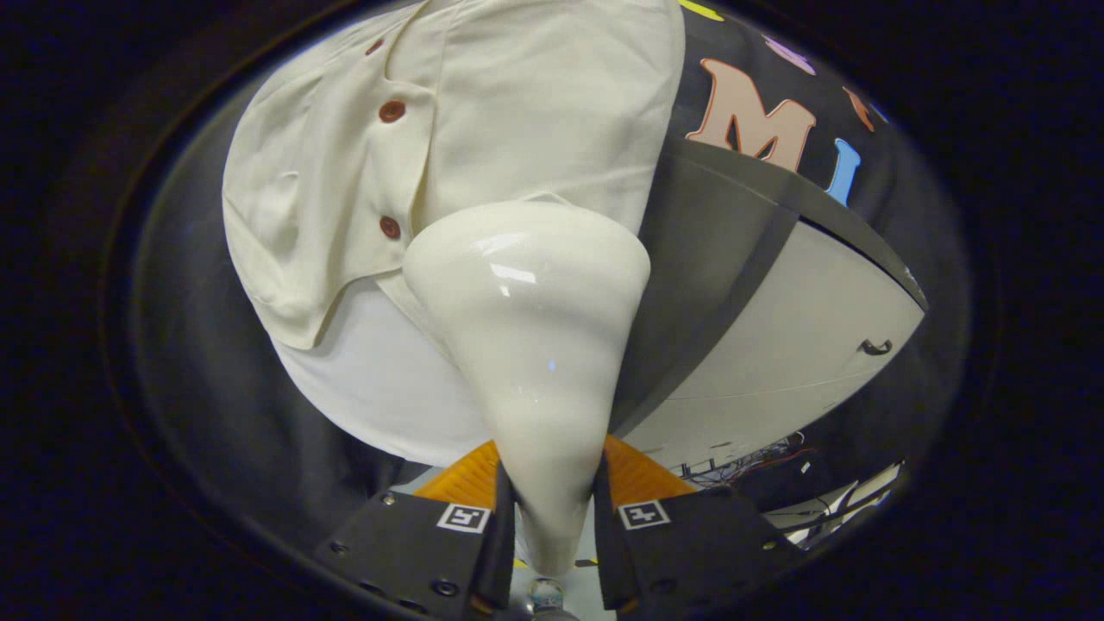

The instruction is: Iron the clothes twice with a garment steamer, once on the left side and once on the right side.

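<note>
Cream fabric of the shirt [517, 112] hangs in the upper middle of the frame, its button placket toward the upper left. The garment steamer [530, 345] is clamped by its handle between the fingers [552, 526] at the lower centre, and its wide head is laid against the shirt's lower hem, right of the buttons. A pass appears to be under way; how many passes are finished cannot be judged. A pale counter [793, 345] lies to the right.
</note>
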The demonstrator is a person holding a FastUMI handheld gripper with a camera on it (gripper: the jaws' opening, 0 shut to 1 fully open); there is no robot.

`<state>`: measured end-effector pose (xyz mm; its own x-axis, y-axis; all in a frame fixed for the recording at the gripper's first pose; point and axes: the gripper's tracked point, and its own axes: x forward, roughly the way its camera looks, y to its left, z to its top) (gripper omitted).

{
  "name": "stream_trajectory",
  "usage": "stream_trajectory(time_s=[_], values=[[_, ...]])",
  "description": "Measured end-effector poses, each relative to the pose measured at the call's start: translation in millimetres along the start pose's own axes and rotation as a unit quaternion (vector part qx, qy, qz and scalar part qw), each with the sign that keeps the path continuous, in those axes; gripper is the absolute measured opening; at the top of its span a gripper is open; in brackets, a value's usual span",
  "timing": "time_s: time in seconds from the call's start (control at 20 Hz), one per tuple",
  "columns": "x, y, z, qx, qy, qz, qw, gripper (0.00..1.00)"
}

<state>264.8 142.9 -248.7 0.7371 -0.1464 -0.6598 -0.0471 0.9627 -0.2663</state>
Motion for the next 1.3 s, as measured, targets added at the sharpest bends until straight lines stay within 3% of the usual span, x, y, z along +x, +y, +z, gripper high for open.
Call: stream_trajectory(time_s=[0.75,1.3], values=[[-124,-24,58,0.047,-0.107,-0.007,0.993,0.38],[-239,-43,67,0.075,-0.183,-0.027,0.98,0.37]])
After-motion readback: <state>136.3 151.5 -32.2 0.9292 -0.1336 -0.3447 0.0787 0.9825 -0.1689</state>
